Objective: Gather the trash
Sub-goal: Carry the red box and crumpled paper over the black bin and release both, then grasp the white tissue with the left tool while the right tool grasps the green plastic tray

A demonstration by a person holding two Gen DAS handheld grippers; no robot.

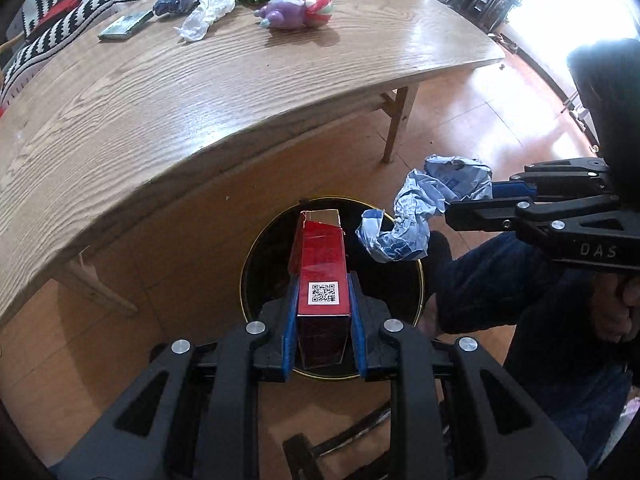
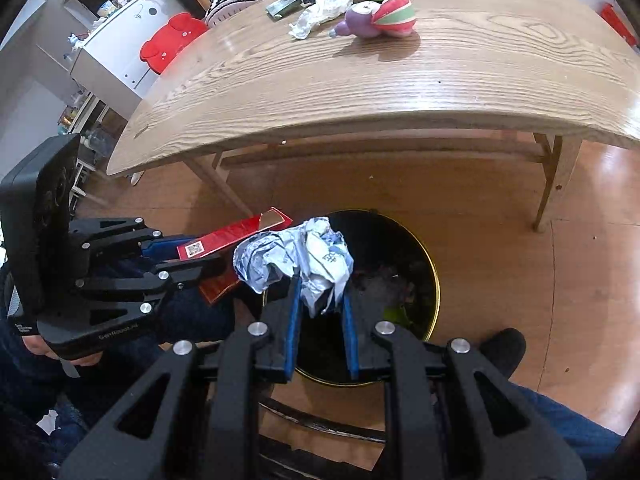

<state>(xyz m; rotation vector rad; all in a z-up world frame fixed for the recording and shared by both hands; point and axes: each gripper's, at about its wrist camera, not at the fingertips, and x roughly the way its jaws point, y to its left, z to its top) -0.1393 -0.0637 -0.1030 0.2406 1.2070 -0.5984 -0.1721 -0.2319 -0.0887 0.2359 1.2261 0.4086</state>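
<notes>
1. Hanging over the open mouth of the black bin (image 1: pixel 256 248), the red carton (image 1: pixel 322 276) is clamped lengthwise by the left gripper (image 1: pixel 323 312).
2. Crumpled blue-white paper (image 2: pixel 296 256) is pinched by the right gripper (image 2: pixel 320 312), nearer the bin's rim.
3. Release straight down is judged sufficient.

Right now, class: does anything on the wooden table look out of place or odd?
Yes. A crumpled white plastic wrapper lies loose at the far end of the wooden table, beside a purple plush toy tipped on its side. It looks like trash not yet collected.
</notes>
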